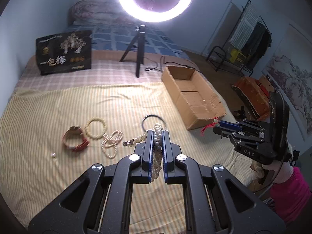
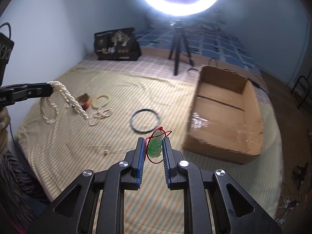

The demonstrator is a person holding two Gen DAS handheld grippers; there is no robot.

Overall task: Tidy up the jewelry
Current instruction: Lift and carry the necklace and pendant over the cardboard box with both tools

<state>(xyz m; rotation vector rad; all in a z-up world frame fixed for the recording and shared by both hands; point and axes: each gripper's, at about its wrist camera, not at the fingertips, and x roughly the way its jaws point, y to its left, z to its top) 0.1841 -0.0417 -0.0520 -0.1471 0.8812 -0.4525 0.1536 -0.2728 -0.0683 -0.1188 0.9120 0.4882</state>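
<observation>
"DAS" on right hand-held gripper point(image 1: 224, 127).

Pearl strand point(image 1: 157, 136) dangling lifted, green pendant point(image 2: 155, 147) on red cord raised, bangles point(image 1: 95, 131) on striped cloth

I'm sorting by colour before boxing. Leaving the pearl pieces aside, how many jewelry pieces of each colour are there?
Green: 1, pendant on a red cord
Dark: 1, bangle
Red: 1, strap bracelet
Beige: 1, beaded bracelet
Total: 4

Ring light point(image 1: 155, 1) glaring overhead; edges fisheye-warped, dim, slightly blurred.
</observation>
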